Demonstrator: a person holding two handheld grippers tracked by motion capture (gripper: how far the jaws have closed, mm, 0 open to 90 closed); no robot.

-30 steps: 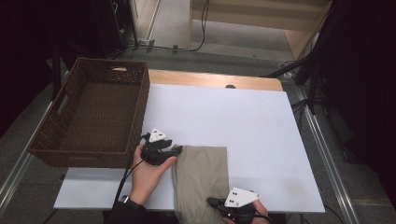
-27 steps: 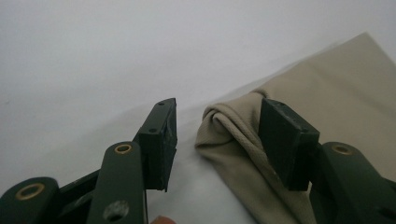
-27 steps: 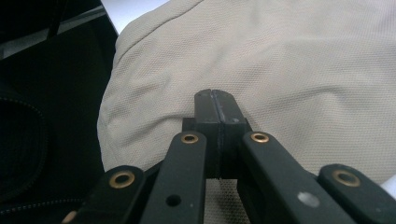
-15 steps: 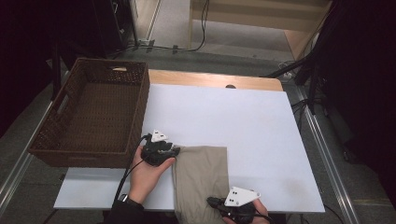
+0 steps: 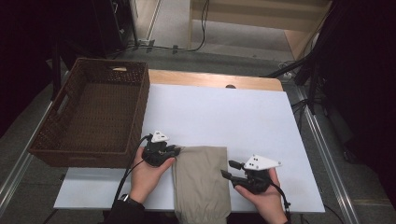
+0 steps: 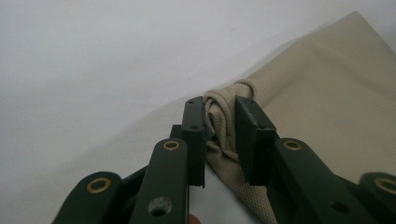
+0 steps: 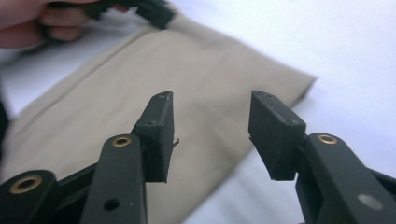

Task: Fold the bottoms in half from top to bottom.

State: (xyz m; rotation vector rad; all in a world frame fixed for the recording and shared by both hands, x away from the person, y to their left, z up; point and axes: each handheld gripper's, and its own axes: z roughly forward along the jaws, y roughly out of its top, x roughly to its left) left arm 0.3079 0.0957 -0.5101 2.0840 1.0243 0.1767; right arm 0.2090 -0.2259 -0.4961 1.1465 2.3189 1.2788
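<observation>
A tan folded cloth [image 5: 201, 182] lies at the near edge of the white table top [image 5: 224, 112] and runs off the bottom of the high view. My left gripper [image 5: 176, 150] sits at the cloth's far left corner. In the left gripper view its jaws [image 6: 219, 107] have just been closing and now pinch a bunched fold of the cloth [image 6: 327, 93]. My right gripper [image 5: 226, 169] is by the cloth's right edge. Its jaws [image 7: 210, 100] have just been opening and stand apart above the cloth [image 7: 187, 70], with nothing between them.
A brown wicker basket [image 5: 140, 107] with nothing inside stands at the table's left, just beyond my left hand. A wooden strip [image 5: 210, 79] runs along the far edge. Dark stands and cables [image 5: 299, 70] surround the table.
My right gripper has lifted away from the cloth's near right part, moved farther up the view, and its jaws have spread. The left jaws have narrowed onto the cloth corner.
</observation>
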